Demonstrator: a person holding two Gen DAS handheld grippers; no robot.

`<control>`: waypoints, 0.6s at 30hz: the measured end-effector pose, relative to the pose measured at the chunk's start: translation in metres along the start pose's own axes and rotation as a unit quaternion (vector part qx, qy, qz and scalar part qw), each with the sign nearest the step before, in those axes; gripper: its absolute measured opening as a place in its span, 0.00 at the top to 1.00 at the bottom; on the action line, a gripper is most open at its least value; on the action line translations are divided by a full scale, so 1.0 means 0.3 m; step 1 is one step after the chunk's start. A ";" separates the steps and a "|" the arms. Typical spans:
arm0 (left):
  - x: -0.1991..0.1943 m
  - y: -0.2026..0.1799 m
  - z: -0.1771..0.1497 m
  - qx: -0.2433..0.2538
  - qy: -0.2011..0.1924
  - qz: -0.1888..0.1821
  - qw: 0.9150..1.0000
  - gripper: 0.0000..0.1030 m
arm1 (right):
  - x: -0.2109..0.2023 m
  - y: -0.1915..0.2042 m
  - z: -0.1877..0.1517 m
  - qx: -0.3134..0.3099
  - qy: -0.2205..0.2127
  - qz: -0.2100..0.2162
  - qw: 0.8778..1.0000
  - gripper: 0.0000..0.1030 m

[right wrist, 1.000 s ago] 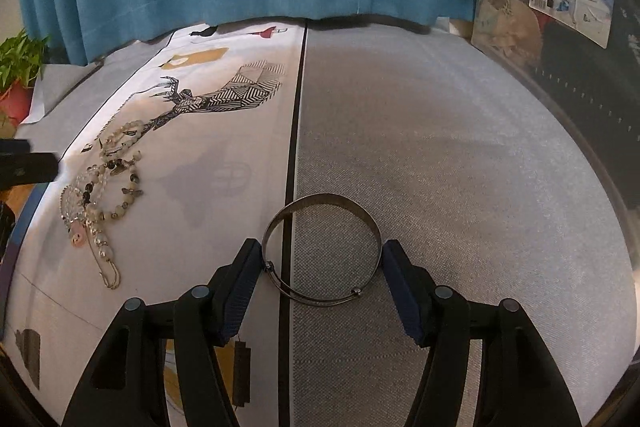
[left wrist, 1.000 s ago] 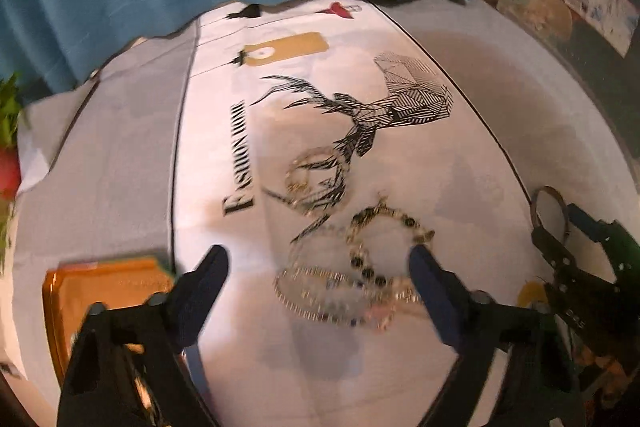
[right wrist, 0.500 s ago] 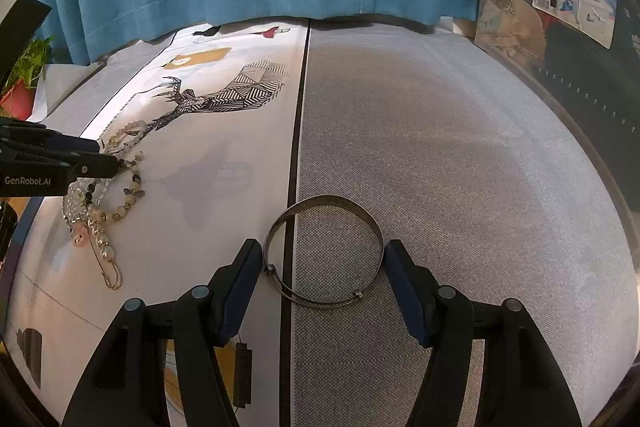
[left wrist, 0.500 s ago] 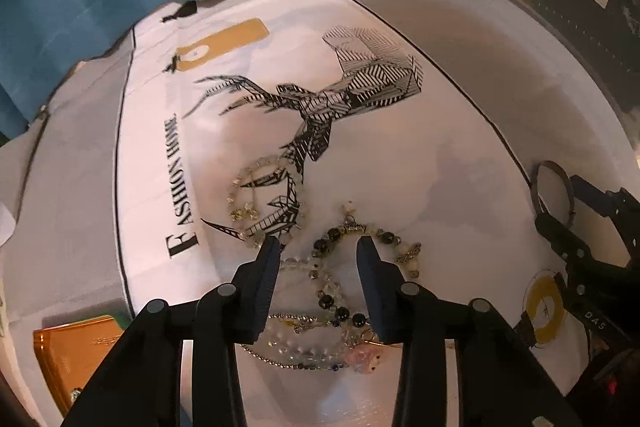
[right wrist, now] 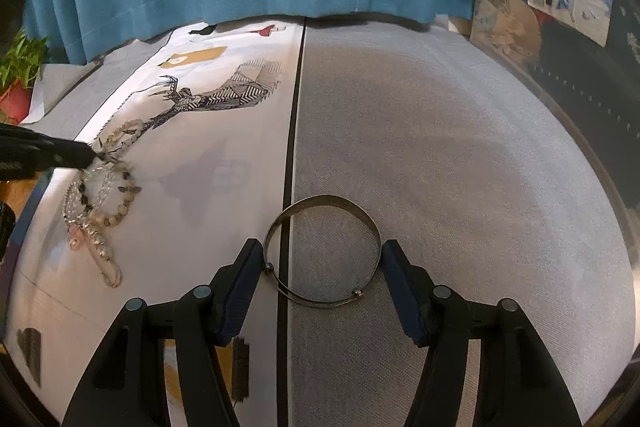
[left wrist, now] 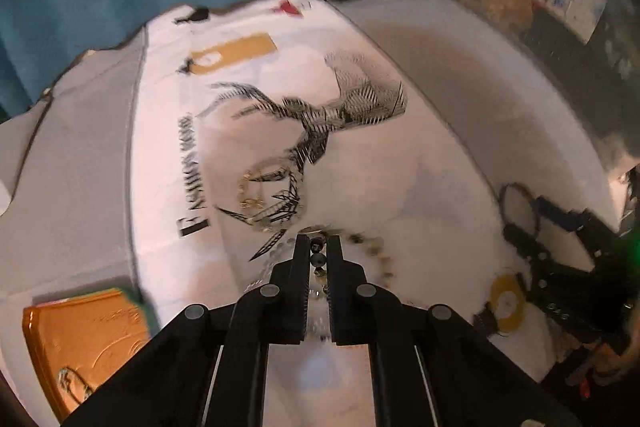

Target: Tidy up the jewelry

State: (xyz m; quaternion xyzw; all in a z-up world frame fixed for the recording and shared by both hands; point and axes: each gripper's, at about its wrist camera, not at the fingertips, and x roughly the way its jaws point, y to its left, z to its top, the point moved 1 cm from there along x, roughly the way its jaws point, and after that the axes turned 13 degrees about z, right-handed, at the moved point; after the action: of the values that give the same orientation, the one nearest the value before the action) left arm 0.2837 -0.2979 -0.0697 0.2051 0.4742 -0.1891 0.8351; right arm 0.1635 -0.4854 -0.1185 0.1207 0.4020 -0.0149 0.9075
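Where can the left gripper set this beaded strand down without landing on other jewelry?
The left gripper is shut on the beaded strand. Bare white cloth lies between the bead pile and the black stripe; the grey cloth beyond the metal bangle is bare too. It is crowded around the pile.

The left gripper point(left wrist: 319, 247) was a matte black plastic linkage with two flat, straight-edged fingers point(left wrist: 300, 267) and round grey rivet heads at its pivots. Thin pale lines ran along its lower arms. The right gripper point(right wrist: 322, 267) was built alike, black with grey rivets, but its fingers point(right wrist: 244, 291) carried dark blue pads on their inner faces.
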 end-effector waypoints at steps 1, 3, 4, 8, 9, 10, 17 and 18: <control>-0.049 0.022 -0.006 -0.011 -0.012 -0.003 1.000 0.94 | -0.016 -0.002 0.001 0.006 -0.003 0.002 1.000 0.40; -0.111 0.050 -0.012 -0.024 -0.025 -0.006 0.999 0.94 | -0.064 -0.001 0.008 0.013 -0.013 0.002 1.000 0.40; -0.148 0.067 -0.017 -0.031 -0.033 -0.009 0.999 0.94 | -0.092 0.002 0.013 0.014 -0.020 0.002 1.000 0.40; -0.303 0.130 -0.060 -0.055 -0.064 -0.009 0.996 0.94 | -0.224 0.042 0.028 0.011 -0.047 0.005 0.999 0.40; -0.344 0.146 -0.077 -0.062 -0.071 -0.010 0.996 0.94 | -0.252 0.058 0.028 0.008 -0.051 0.007 0.999 0.40; -0.367 0.157 -0.089 -0.066 -0.074 -0.010 0.995 0.94 | -0.280 0.078 0.027 0.004 -0.054 0.009 0.998 0.40; -0.547 0.241 -0.265 -0.100 -0.080 -0.003 0.992 0.94 | -0.435 0.266 -0.058 -0.032 -0.050 0.039 0.997 0.40; -0.564 0.248 -0.290 -0.104 -0.079 -0.002 0.991 0.94 | -0.450 0.293 -0.073 -0.037 -0.046 0.044 0.997 0.40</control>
State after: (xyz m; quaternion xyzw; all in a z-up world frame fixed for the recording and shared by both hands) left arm 0.1785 -0.1690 0.0490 0.1005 0.4244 -0.1564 0.8862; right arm 0.0672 -0.4044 -0.0157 0.1039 0.3543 0.0339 0.9287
